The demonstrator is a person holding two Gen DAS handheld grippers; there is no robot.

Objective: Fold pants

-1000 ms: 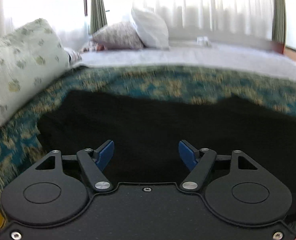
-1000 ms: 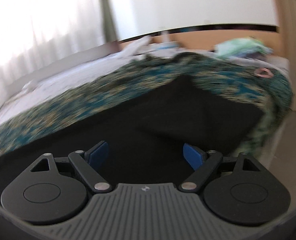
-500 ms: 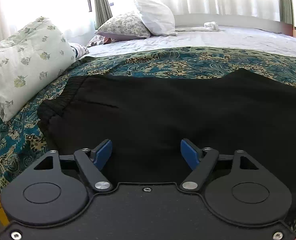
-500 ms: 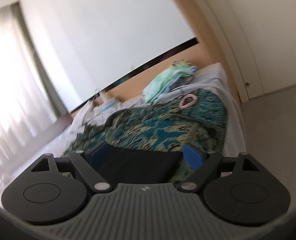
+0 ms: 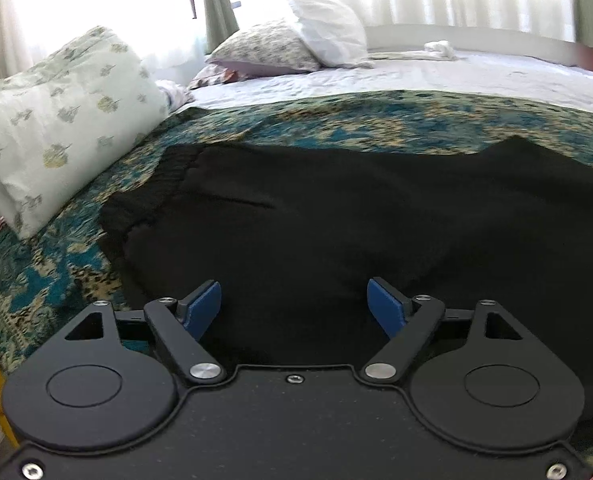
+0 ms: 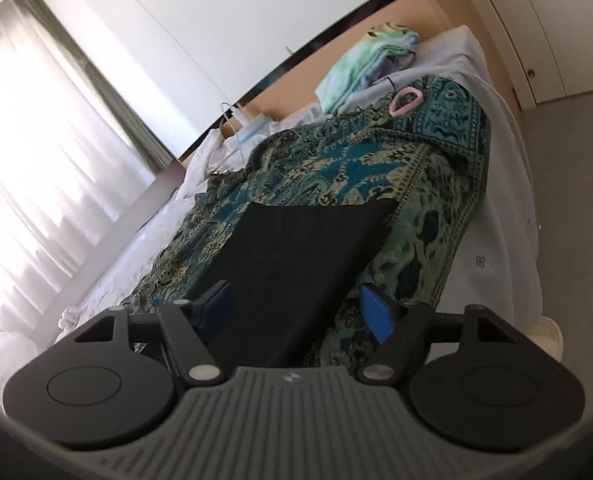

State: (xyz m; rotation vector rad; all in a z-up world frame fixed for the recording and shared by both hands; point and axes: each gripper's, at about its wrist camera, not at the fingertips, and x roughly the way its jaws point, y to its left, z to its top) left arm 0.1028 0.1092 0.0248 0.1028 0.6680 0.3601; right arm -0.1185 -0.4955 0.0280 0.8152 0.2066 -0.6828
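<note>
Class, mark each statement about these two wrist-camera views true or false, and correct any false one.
1. The black fabric pants lie on a teal patterned bedspread. True.
2. The left gripper is shut on the waistband. False: its jaws stand open, holding nothing.
3. A pink ring rests on the bedspread. True.
4. The right gripper is shut. False: its jaws stand open above the pants.
5. A leaf-print pillow lies left of the pants. True.
</note>
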